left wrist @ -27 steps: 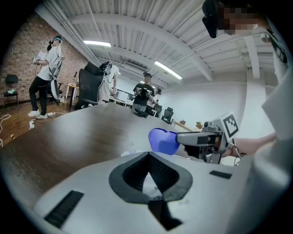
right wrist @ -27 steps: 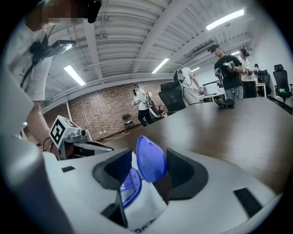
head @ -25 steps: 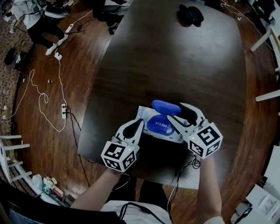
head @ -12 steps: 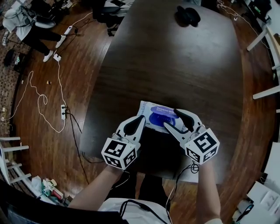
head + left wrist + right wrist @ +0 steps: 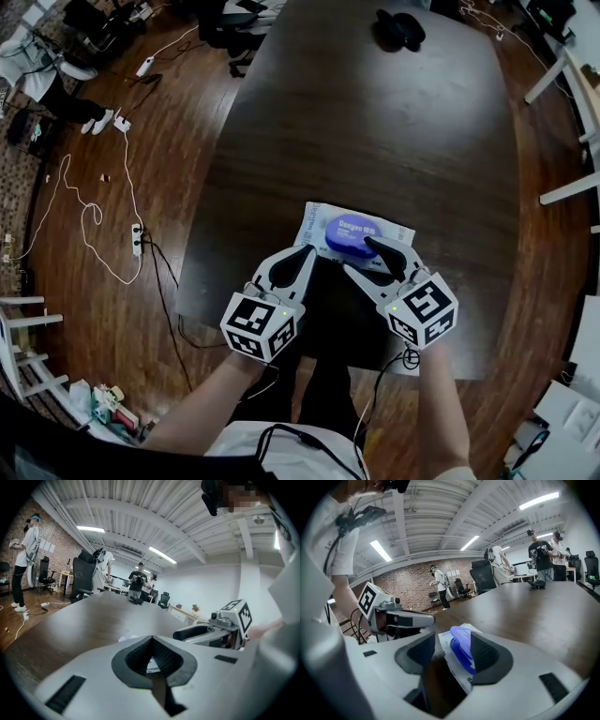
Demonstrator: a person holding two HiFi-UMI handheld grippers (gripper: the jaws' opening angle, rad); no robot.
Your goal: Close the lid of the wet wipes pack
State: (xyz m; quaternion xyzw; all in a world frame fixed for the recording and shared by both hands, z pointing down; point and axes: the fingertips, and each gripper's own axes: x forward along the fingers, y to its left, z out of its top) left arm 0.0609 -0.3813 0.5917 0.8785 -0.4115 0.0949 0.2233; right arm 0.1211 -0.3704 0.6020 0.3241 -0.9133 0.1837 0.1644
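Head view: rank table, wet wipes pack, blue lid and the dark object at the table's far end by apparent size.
1. table
2. wet wipes pack
3. blue lid and dark object: alike, object farther away, so not ranked.

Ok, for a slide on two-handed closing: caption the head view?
Open right gripper bears on the blue lid lying flat on the wet wipes pack; shut left gripper alongside.

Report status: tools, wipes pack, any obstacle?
Left tool shut, empty, at pack edge. Right tool open, astride lid. Lid down on pack, seems closed. Nothing in the way.
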